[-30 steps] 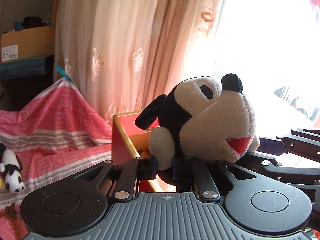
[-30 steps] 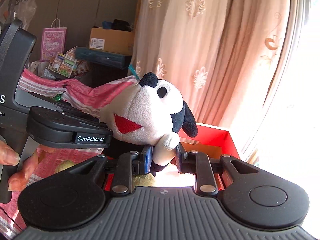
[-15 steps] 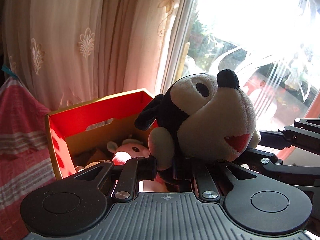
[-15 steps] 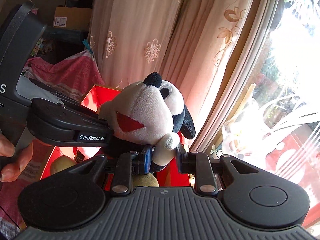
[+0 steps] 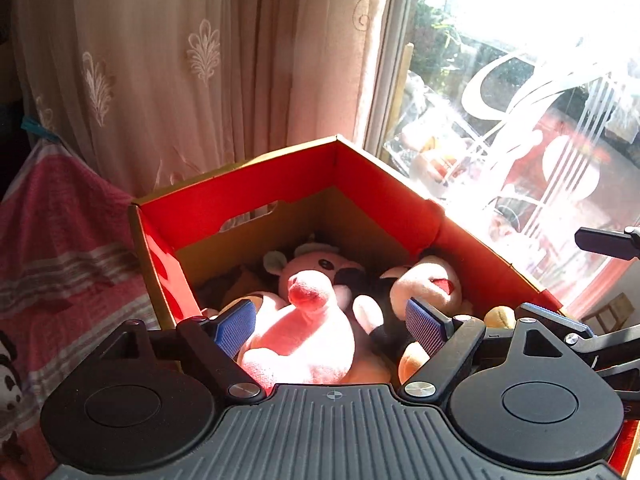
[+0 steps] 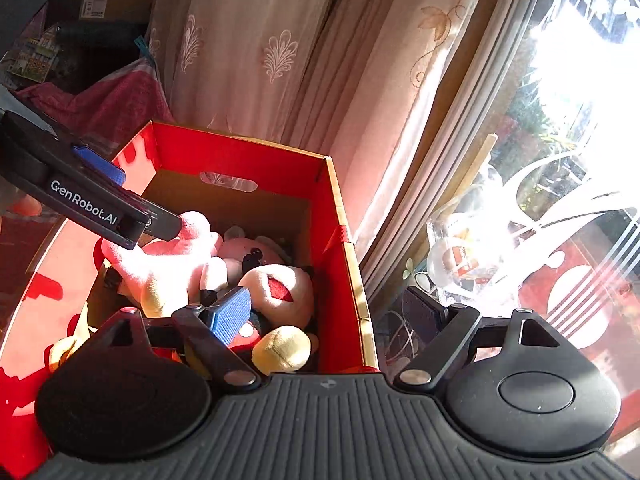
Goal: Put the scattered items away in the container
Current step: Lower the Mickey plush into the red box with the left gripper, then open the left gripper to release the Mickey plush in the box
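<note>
The black-and-white mouse plush (image 5: 428, 284) (image 6: 280, 284) lies face up inside the red-lined cardboard box (image 5: 240, 184) (image 6: 240, 156), beside a pink plush (image 5: 308, 320) (image 6: 168, 260). My left gripper (image 5: 331, 326) hovers over the box with its jaws opening; its blue pads (image 5: 236, 328) touch nothing. My right gripper (image 6: 326, 314) also has its jaws opening, astride the box's right wall, with no toy pressed between its pads. In the right wrist view the left gripper's fingers (image 6: 100, 200) reach in from the upper left above the pink plush.
Several other soft toys fill the box. A patterned curtain (image 5: 160, 60) hangs behind it and a bright window (image 6: 560, 120) is to the right, with a glass vase (image 6: 460, 264) at its foot. A pink striped cloth (image 5: 60, 240) and a spotted plush (image 5: 8, 372) lie to the left.
Both grippers carried the mouse plush over the box, dipped down and opened wide. The plush dropped out of both grips into the box.
</note>
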Demonstrator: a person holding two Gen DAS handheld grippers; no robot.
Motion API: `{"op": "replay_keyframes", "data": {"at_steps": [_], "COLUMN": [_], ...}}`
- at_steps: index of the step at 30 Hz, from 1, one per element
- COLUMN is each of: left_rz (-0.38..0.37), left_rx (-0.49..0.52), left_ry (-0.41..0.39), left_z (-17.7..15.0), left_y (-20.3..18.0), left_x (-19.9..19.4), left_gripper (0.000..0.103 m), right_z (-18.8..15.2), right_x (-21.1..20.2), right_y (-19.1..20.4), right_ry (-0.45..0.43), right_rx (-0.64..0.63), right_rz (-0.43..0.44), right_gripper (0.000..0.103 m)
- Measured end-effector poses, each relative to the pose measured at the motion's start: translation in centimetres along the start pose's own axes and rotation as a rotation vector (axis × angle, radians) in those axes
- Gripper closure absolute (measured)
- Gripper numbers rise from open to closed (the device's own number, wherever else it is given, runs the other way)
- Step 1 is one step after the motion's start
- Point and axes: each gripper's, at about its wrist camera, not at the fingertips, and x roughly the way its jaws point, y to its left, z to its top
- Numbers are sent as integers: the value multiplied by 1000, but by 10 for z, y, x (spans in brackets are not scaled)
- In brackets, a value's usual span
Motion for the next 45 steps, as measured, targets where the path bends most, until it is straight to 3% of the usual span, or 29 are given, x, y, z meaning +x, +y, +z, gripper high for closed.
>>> {"op": "replay_keyframes", "data": {"at_steps": [5, 13, 21, 26, 31, 35, 45], "left_rz": [-63, -96, -40, 55, 186, 170, 134], "left_rx": [-14, 11, 58, 102, 185, 222, 311], "left_ry": [-9, -28, -12, 24, -20, -63, -89], "left_z": [-6, -24, -32, -34, -34, -32, -41], "left_y": [5, 13, 10, 2, -9, -18, -34], "left_x": [-9, -25, -30, -28, -34, -48, -59], "left_gripper": [10, 3, 0, 0, 0, 0, 0], "right_z": [2, 0, -1, -4, -7, -10, -21], "right_x": [-22, -39, -35, -32, -31, -32, -36], "right_y": [15, 56, 67, 67, 68, 66, 65], "right_ry": [25, 84, 97, 111, 135, 163, 230], "right_rx": [-32, -117, -143, -154, -151, -142, -140], "right_rz": [-42, -4, 101, 185, 257, 292, 280], "right_gripper": [11, 7, 5, 2, 0, 0, 0]}}
